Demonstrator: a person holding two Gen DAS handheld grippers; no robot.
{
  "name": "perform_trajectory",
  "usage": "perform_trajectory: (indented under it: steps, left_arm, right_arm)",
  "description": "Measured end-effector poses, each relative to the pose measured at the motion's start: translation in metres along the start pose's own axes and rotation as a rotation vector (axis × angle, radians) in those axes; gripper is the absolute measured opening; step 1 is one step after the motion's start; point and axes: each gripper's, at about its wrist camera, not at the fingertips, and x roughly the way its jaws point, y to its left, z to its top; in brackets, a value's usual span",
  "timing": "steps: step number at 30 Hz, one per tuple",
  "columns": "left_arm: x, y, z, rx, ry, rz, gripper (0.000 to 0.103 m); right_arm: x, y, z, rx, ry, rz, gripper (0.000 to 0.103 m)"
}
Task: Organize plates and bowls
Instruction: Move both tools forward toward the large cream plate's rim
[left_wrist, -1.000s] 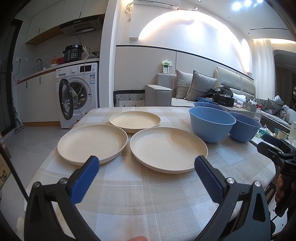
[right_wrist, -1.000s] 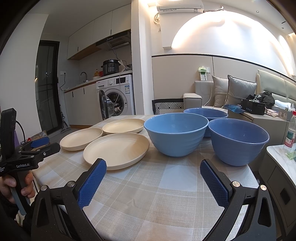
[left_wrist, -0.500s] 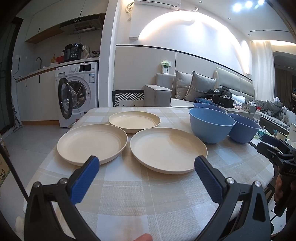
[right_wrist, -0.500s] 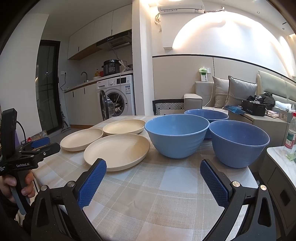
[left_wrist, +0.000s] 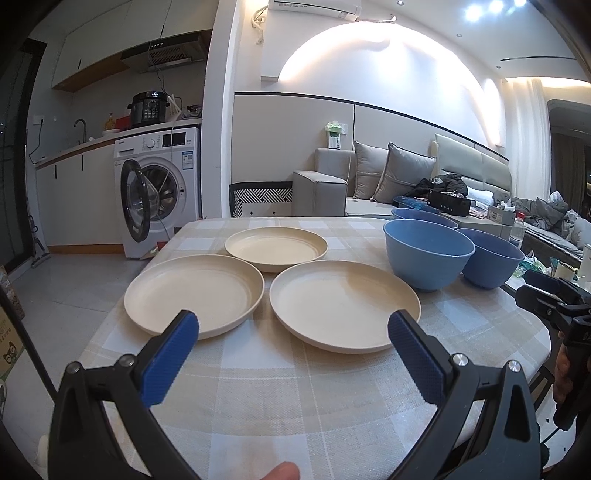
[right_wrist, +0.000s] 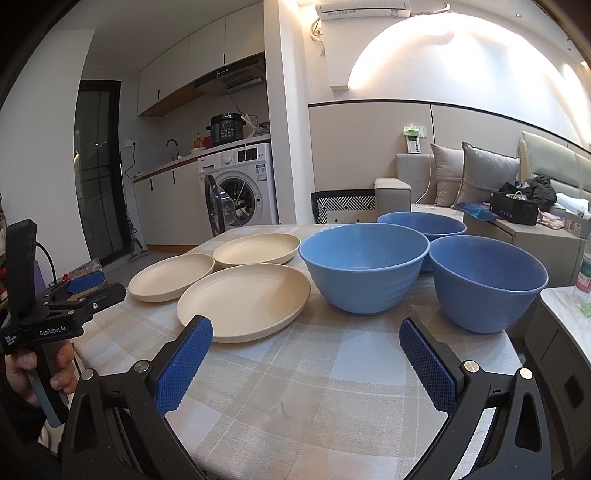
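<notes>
Three cream plates lie flat on the checked tablecloth: a near left plate, a near right plate and a far plate. To their right stand three blue bowls: a front bowl, a right bowl and a back bowl. My left gripper hovers open just short of the two near plates. Wide open too, my right gripper hangs over bare cloth before the near right plate and the front bowl, with the right bowl beyond its right finger. Neither holds anything.
The table ends close on the left and right. A washing machine with its door open stands behind left, a sofa behind right. A white side table with a bottle sits at the right.
Both grippers have drifted slightly; the plates and bowls sit a little lower in the views. Nothing on the table has moved and both grippers stay open.
</notes>
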Motion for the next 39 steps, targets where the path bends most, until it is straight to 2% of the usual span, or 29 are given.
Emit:
perform_trajectory:
  steps: [11,14,23,32,39]
  left_arm:
    - [-0.006,0.004,0.015,0.010,0.005,0.029,0.103]
    - [-0.010,0.006,0.017,0.010,-0.032,0.035,0.103]
    - [-0.009,0.015,0.025,-0.008,-0.007,0.055,0.103]
    - [-0.009,0.023,0.043,-0.039,-0.001,0.033,0.103]
    - [-0.003,0.026,0.065,-0.057,0.008,0.030,0.103]
  right_arm:
    - [0.001,0.016,0.019,-0.032,0.002,0.031,0.103]
    - [0.003,0.022,0.025,-0.049,0.008,0.048,0.103]
    - [0.011,0.040,0.044,-0.098,0.003,0.100,0.103]
    - [0.013,0.055,0.065,-0.129,-0.001,0.134,0.103]
    - [0.018,0.050,0.088,-0.126,0.004,0.145,0.103]
